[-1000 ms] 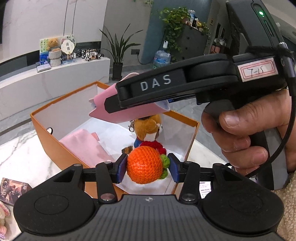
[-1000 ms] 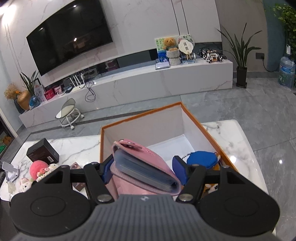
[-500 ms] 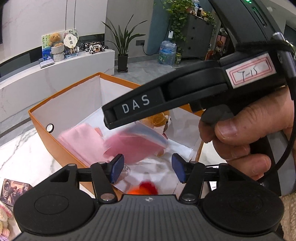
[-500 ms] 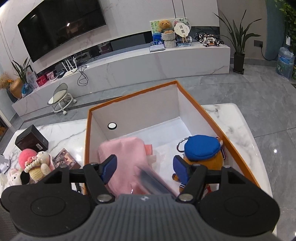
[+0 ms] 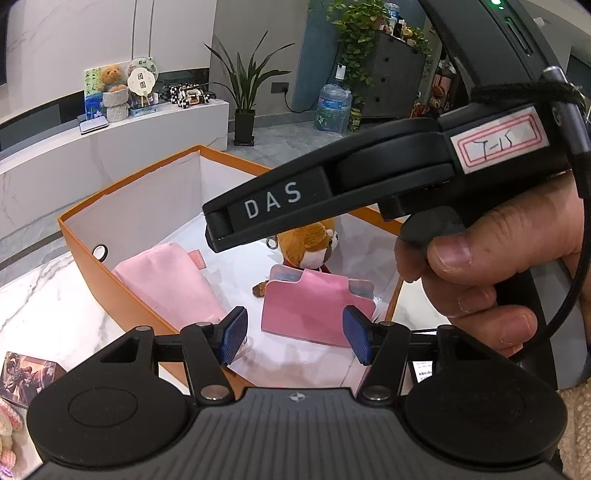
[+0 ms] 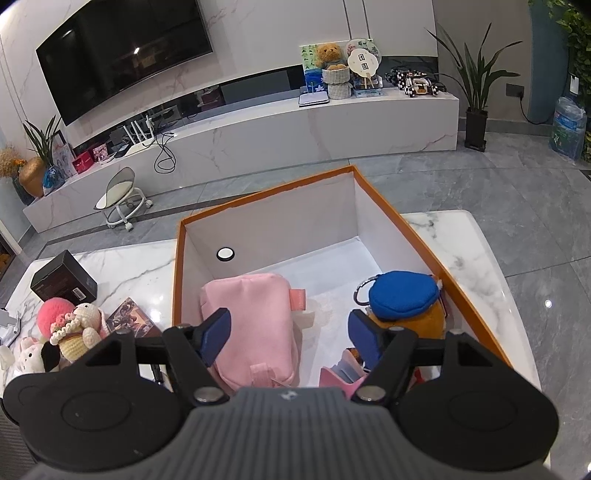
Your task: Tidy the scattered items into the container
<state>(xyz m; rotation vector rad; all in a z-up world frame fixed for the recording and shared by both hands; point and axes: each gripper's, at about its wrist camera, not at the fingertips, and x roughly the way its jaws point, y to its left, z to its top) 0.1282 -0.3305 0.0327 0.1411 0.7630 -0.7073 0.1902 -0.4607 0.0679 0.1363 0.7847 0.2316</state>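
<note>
Pink card wallet (image 5: pixel 314 306) lying inside orange box (image 5: pixel 88 236), leaning against plush bear (image 5: pixel 306 247), beside pink pouch (image 6: pixel 251 325). Judging wallet light, semi-stiff, smooth; gripping across closed edges best. Left gripper (image 5: pixel 291 334) hanging over box, jaws apart, holding nothing. Right gripper (image 6: pixel 291 334) likewise gaping, empty. Crochet dolls (image 6: pixel 70 328) waiting on table: soft, squeezable.

A grey tiled floor (image 6: pixel 461 177) with a polished sheen is seen around a white marble-patterned worktop (image 6: pixel 476 266). At 11 o'clock in the right wrist view a dark television (image 6: pixel 122 55) is mounted on a white marble wall (image 6: pixel 258 33). Below it a long white low console (image 6: pixel 295 129) is set, with a potted plant (image 6: pixel 476 92) at 2 o'clock. A small white wheeled stool (image 6: pixel 122 195) is placed at 10 o'clock.
</note>
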